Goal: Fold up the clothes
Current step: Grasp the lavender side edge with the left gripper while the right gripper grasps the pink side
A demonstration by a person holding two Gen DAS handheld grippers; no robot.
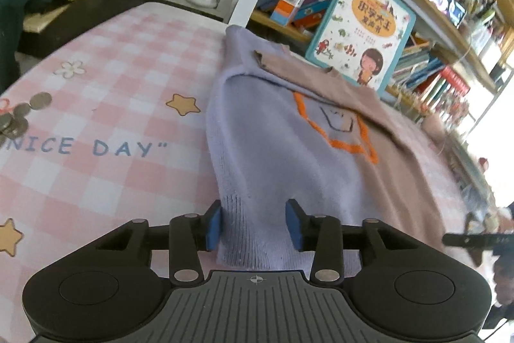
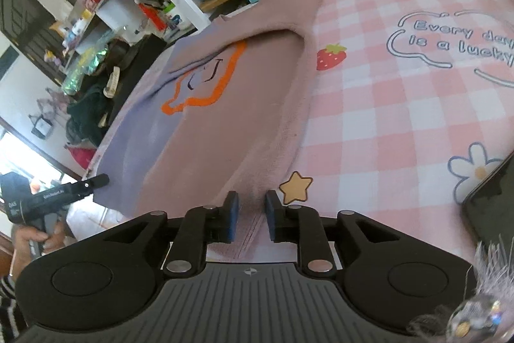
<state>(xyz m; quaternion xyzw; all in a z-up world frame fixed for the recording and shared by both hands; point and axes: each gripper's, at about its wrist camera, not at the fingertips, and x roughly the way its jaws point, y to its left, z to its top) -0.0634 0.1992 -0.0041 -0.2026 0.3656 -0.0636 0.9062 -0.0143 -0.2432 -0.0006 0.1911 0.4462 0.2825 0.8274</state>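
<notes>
Your left gripper (image 1: 253, 224) stands partly open around the sweater (image 1: 289, 150) hem, pads not pressing. Your right gripper (image 2: 250, 217) likewise straddles its hem loosely. Sweater lies on the counter (image 1: 112, 118).

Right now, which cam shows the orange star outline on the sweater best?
Left wrist: the orange star outline faces it, with the face drawn inside; a brown fold hides its top. Right wrist shows the outline skewed and partly covered too.

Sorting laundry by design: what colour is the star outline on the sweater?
Orange, stitched on the sweater; the star outline shows best in the left wrist view.
</notes>
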